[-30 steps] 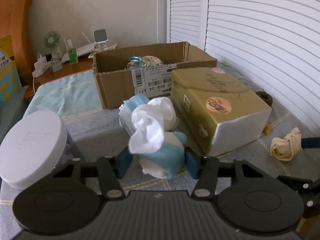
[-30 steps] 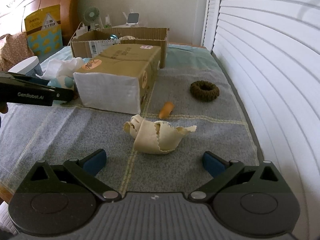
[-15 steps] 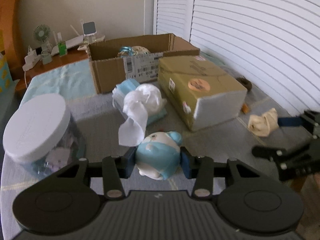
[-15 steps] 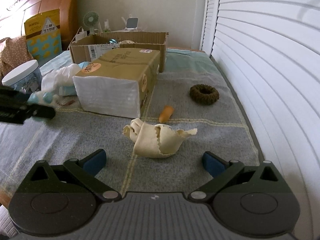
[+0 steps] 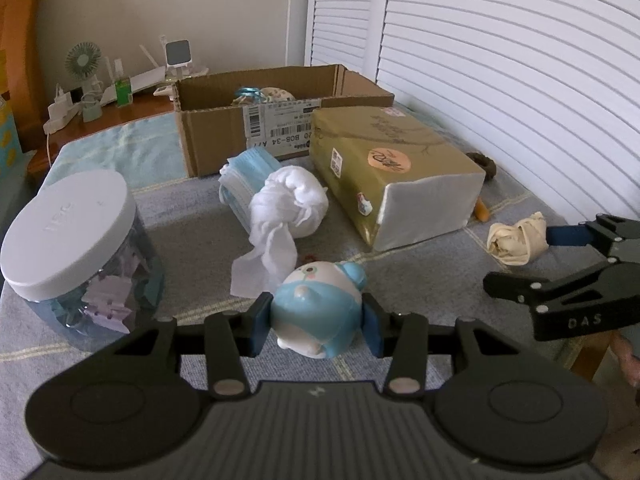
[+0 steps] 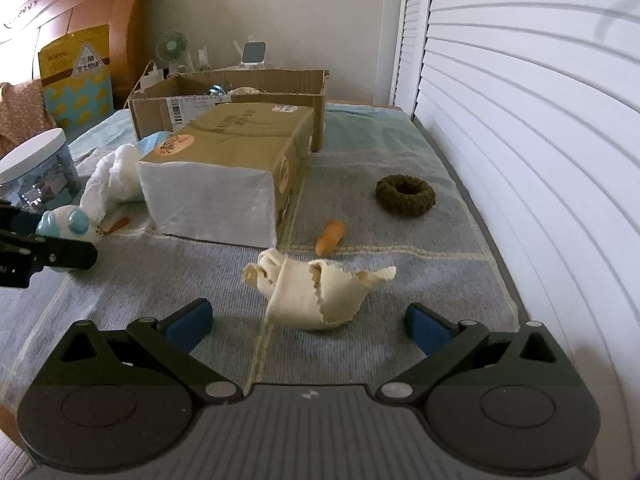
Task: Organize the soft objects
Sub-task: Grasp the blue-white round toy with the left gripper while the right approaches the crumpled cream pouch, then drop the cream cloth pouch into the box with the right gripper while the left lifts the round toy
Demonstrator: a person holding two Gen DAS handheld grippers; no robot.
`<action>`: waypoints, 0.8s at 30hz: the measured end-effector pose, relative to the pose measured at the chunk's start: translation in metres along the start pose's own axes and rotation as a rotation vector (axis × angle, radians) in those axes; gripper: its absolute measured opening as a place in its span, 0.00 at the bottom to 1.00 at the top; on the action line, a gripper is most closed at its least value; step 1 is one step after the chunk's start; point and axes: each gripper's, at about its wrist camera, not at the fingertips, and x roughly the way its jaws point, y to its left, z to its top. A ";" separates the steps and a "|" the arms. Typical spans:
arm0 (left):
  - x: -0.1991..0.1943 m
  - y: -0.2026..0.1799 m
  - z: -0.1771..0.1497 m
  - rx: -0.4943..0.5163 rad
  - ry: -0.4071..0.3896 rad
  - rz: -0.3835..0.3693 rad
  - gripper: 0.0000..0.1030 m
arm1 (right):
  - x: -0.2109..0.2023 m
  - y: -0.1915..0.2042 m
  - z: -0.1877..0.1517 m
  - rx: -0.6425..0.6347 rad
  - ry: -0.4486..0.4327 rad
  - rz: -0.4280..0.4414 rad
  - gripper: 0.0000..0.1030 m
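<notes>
Squeezed between the left gripper (image 5: 316,322) jaws, the toy (image 5: 318,312) is held above the bed (image 5: 200,208); slippage is risked if squashed unevenly, while the right gripper (image 6: 308,320) gapes around the cloth (image 6: 316,294)

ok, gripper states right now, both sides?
Left gripper: shut on the blue and white squishy toy.
Right gripper: open, holding nothing; the cream cloth lies between its fingers, untouched.

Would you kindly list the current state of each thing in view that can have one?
left gripper: shut on the bear toy
right gripper: open, empty
cardboard box: open, holding items
jar: lid on
cream cloth: crumpled, lying free
white cloth: bunched, lying free
</notes>
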 end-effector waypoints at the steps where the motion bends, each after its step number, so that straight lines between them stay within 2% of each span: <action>1: 0.000 0.001 0.000 0.002 0.000 -0.001 0.45 | 0.001 0.000 0.002 0.000 0.004 0.001 1.00; 10: 0.004 0.002 -0.001 -0.005 0.005 -0.004 0.45 | 0.007 0.008 0.008 -0.021 0.009 -0.010 1.00; 12: 0.004 0.002 -0.001 -0.001 0.005 -0.002 0.45 | 0.006 0.009 0.009 -0.028 0.010 -0.010 0.97; 18: 0.004 0.003 0.000 0.007 0.010 -0.008 0.45 | -0.001 0.010 0.012 -0.020 0.018 -0.030 0.81; 24: -0.002 0.004 0.003 0.028 0.007 -0.013 0.43 | -0.005 0.004 0.016 0.006 0.035 -0.055 0.59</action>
